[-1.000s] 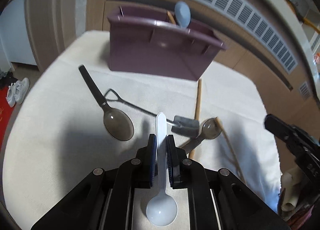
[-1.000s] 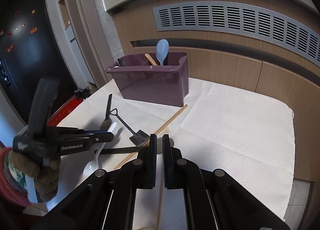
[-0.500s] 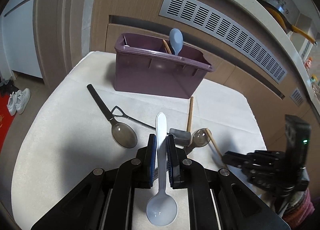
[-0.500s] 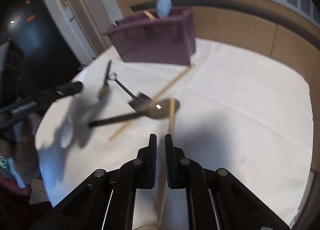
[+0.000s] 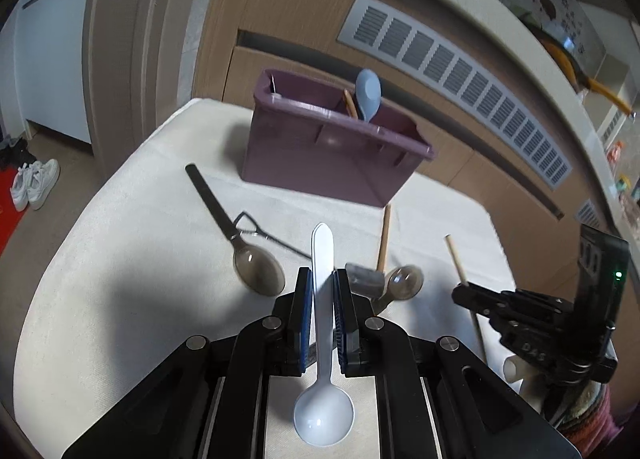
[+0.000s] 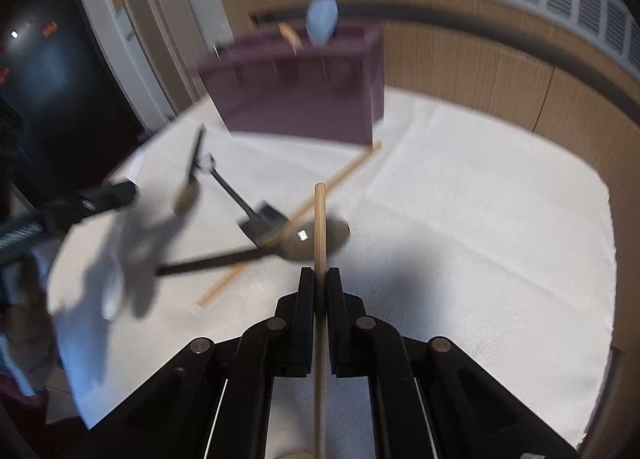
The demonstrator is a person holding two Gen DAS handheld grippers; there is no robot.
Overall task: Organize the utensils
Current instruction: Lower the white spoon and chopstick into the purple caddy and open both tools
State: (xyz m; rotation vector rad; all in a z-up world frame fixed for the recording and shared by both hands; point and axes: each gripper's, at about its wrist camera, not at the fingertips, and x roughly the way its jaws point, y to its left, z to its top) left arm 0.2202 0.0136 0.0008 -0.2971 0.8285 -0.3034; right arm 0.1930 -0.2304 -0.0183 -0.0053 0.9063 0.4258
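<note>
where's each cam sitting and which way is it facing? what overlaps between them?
Left wrist: on the left tongs, looking along them over the table at the purple caddy; its tongs clamp a white spoon, and the right tongs show at right.
Right wrist: on the right tongs, facing the same caddy, blurred; its tongs clamp a wooden chopstick, and the left tongs show at left.
Shared: caddy, blue spoon inside it, loose utensils on the white cloth.

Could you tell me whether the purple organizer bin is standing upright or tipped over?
Upright: the purple plastic organizer bin sits flat on the white cloth, its open top holding a light-blue spoon.
</note>
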